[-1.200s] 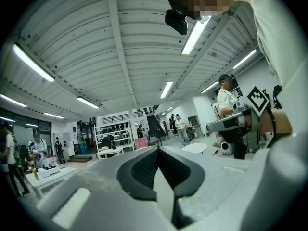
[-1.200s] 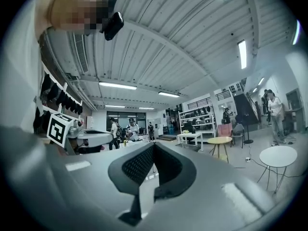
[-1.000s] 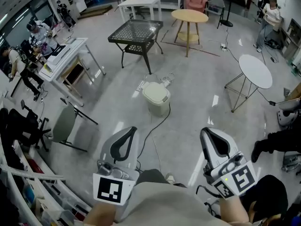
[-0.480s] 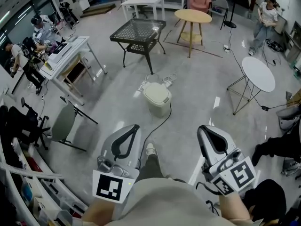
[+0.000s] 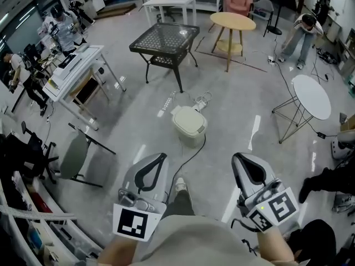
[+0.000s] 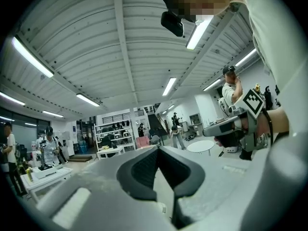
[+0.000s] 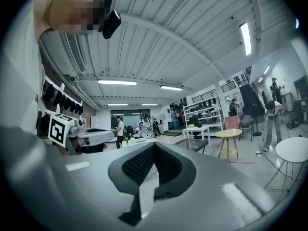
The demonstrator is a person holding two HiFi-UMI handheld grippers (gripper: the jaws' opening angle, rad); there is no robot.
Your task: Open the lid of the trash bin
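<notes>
The trash bin (image 5: 189, 123) is a small pale green bin standing on the grey floor ahead, with its lid down. It appears only in the head view. My left gripper (image 5: 161, 155) and right gripper (image 5: 237, 157) are held low near my body, well short of the bin, one to each side. Both are shut with nothing between the jaws. In the left gripper view my left gripper (image 6: 157, 148) points out across the room, and my right gripper (image 7: 154, 144) does the same in the right gripper view. Neither gripper view shows the bin.
A black cable (image 5: 187, 160) runs over the floor from the bin toward my shoe (image 5: 179, 184). Behind the bin stand a black mesh table (image 5: 165, 39) and a round wooden table (image 5: 232, 21). A white round table (image 5: 310, 96) is at the right, a folding chair (image 5: 75, 154) and a white desk (image 5: 77, 65) at the left.
I have walked toward the bin, which now sits lower and nearer in the head view. My shoe has come into sight. Both grippers stay shut and keep their place.
</notes>
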